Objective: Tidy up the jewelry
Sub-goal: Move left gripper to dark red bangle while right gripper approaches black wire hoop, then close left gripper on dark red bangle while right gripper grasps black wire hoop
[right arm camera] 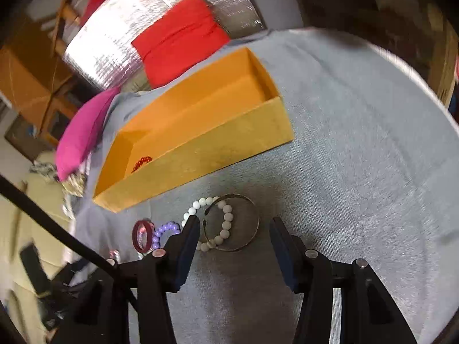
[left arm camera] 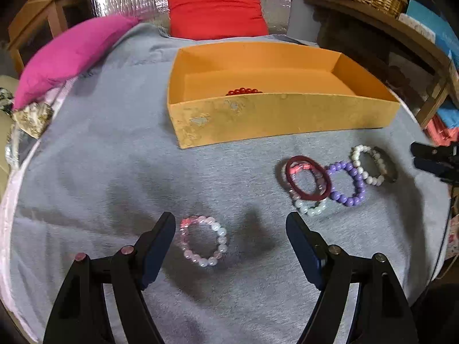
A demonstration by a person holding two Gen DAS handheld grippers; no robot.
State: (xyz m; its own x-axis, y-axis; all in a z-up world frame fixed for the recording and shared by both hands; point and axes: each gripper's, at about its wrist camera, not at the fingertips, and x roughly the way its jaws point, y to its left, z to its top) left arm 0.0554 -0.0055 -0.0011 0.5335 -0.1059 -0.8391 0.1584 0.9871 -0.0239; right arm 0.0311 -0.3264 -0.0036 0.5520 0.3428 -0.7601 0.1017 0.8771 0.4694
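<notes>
The left gripper (left arm camera: 231,229), spread wide and empty, hovers over a pink-and-white beaded bracelet (left arm camera: 204,241) on the grey cloth tabletop (left arm camera: 114,172). The right gripper (right arm camera: 234,230), equally open and empty, frames a thin metal bangle (right arm camera: 252,223) and white bead bracelet (right arm camera: 221,223). One red bead bracelet (left arm camera: 243,91) lies in the orange cardboard box (left arm camera: 287,114); picking up seems next, needing descent and closing.

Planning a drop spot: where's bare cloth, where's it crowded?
Free: grey cloth left of the orange box, bordered by the pink pillow; also right of the box. Crowded: bracelet cluster in front of the box; a pink bracelet lies alone between the left gripper fingers.
</notes>
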